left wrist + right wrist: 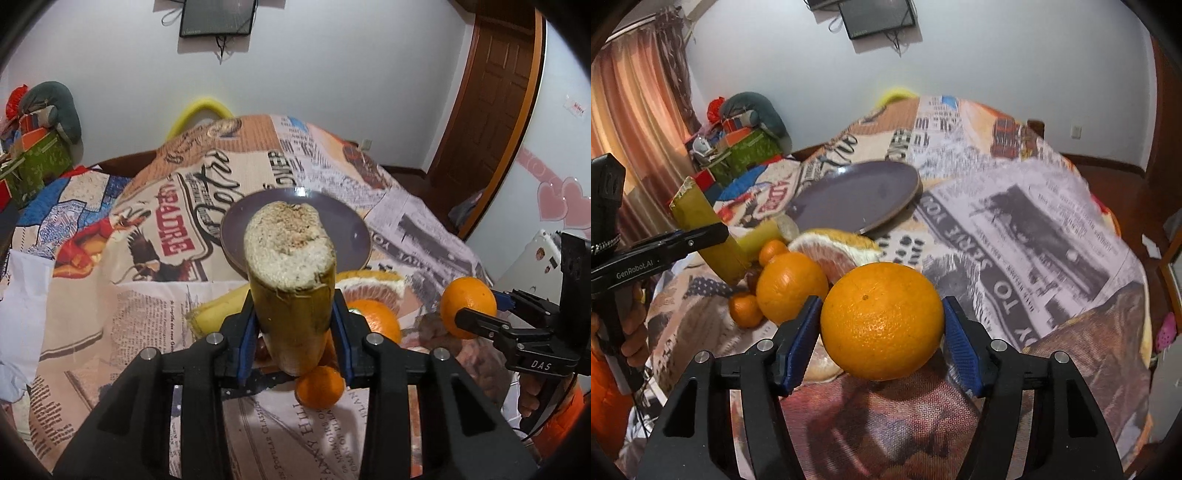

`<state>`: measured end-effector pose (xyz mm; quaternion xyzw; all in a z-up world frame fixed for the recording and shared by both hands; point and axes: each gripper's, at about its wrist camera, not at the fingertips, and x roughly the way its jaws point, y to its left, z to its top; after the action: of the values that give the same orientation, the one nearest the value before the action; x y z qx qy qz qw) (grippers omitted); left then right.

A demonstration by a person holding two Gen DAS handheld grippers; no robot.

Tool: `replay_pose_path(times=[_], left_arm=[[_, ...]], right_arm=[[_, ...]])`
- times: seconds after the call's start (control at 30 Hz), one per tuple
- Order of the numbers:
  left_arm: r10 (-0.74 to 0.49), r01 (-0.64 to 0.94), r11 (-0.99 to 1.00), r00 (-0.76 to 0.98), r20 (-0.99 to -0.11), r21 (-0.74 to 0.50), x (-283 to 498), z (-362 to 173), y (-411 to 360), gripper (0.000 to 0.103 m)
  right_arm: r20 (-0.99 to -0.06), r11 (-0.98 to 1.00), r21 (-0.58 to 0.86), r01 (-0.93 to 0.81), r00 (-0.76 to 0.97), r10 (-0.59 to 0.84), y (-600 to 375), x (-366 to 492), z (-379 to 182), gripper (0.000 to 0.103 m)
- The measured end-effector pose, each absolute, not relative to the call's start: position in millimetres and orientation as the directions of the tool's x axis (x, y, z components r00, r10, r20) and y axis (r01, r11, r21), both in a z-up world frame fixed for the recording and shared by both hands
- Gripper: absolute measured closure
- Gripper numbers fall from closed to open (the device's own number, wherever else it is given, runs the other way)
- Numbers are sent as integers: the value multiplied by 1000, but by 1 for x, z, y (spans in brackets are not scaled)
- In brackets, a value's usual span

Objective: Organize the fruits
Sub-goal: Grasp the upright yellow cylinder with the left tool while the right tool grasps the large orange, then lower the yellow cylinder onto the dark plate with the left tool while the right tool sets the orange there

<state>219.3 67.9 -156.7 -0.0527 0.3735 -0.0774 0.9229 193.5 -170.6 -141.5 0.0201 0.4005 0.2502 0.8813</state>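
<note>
Two grips at once: each hand-held gripper carries one fruit clear of the cloth, both apparently bound for the plate.

Left wrist view, hold: the left gripper (295,332) is clamped on a stubby yellow-green cut cane section with a pale fibrous end (291,280), tilted up and away.
Left wrist view, target: the round purple ceramic plate (354,236) lies just beyond the cane, bare, on the newspaper-print tablecloth (147,295).
Left wrist view, hidden: the cane blocks most of the fruit pile under the jaws; a small orange mandarin (319,387) and a pink-fleshed grapefruit wedge (373,288) peek out.

Right wrist view, hold: the right gripper (882,332) squeezes a large round orange (882,321) across its widest part, blue pads on both flanks, which probably keeps it from rolling.
Right wrist view, neighbours: a second orange (790,288) sits left of the jaws, still on the cloth.
Right wrist view, hard to tell: what lies beneath the held orange is covered.
</note>
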Motion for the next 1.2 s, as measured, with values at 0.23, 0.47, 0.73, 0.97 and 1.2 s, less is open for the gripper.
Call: replay_pose_path(times=[0.23, 0.47, 0.73, 0.97, 1.2], left_arm=[[-177, 107, 983, 757, -629, -148, 211, -126, 68, 67], [-166, 103, 985, 789, -591, -139, 216, -108, 68, 67], [-138, 72, 988, 797, -589, -133, 248, -111, 73, 67], [-122, 53, 990, 769, -627, -128, 281, -133, 79, 67], [-122, 29, 989, 710, -694, -145, 314, -164, 86, 67]], right_arm=[[-640, 871, 215, -441, 610, 467, -166, 193, -111, 41], [-579, 865, 197, -461, 657, 482, -158, 206, -87, 41], [-543, 860, 186, -475, 680, 493, -146, 230, -80, 41], [-541, 865, 170, -473, 689, 483, -135, 259, -85, 41], [-575, 866, 145, -479, 671, 468, -122, 289, -100, 41]])
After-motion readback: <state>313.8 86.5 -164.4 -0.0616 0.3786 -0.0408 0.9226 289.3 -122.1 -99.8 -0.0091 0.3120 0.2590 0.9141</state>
